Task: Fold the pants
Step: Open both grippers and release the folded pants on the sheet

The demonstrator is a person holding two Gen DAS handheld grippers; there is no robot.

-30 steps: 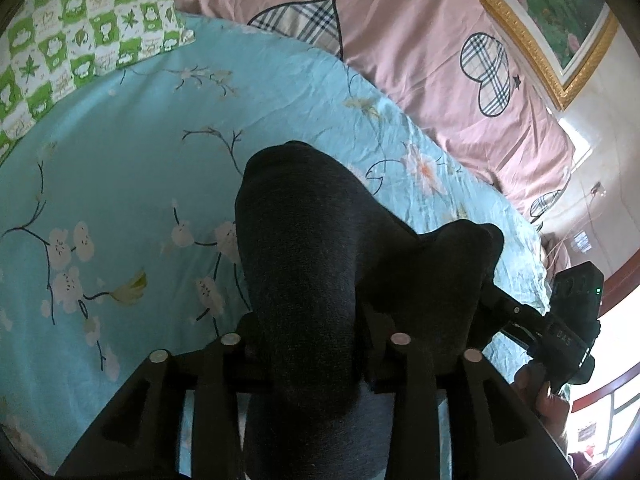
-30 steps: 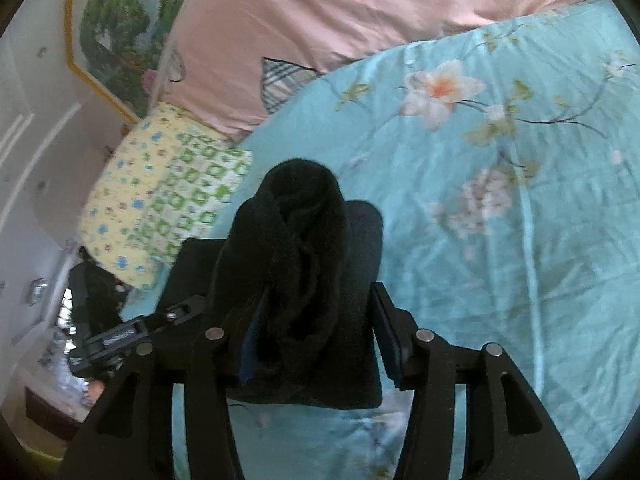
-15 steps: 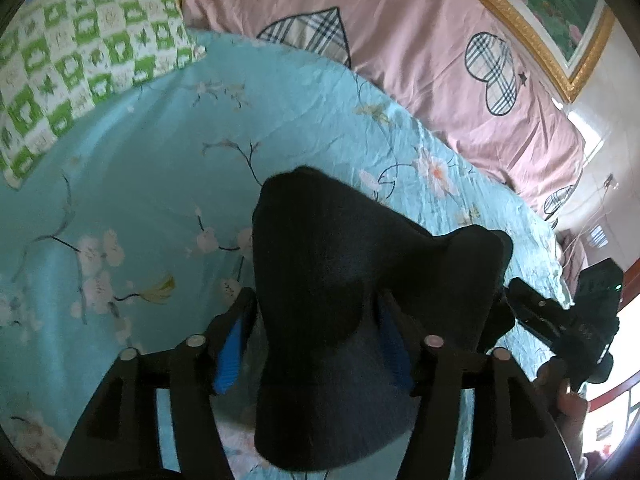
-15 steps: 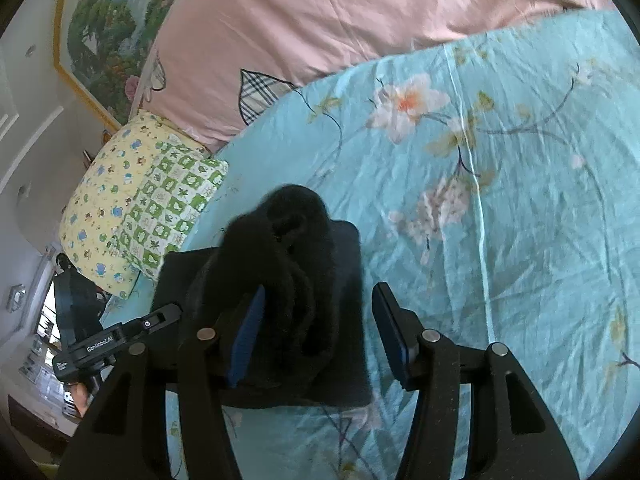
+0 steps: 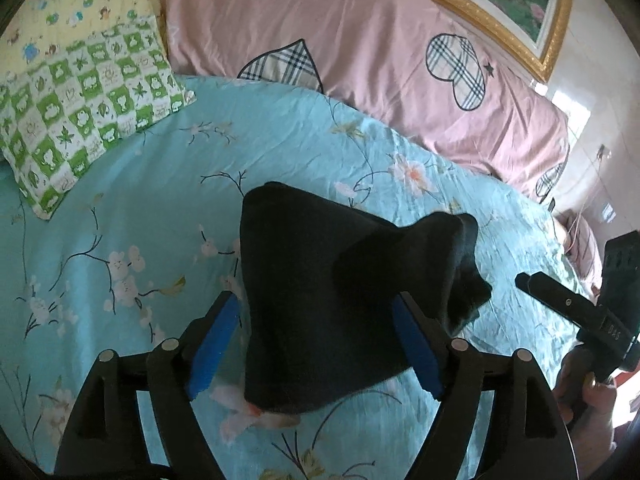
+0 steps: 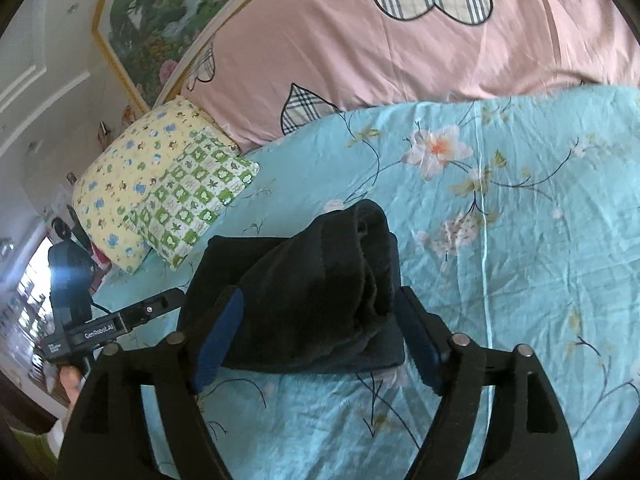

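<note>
Looking along my left gripper [image 5: 316,340], I see its jaws spread wide, the blue pads on either side of the folded black pants [image 5: 340,292] without pinching them. My right gripper [image 6: 318,332] has its jaws parted the same way around the bundle's other end. The pants lie in a thick, lumpy fold on the blue flowered bed sheet [image 5: 120,200]. Beyond them sit a green checked pillow [image 5: 84,116] and a pink quilt [image 6: 400,40].
</note>
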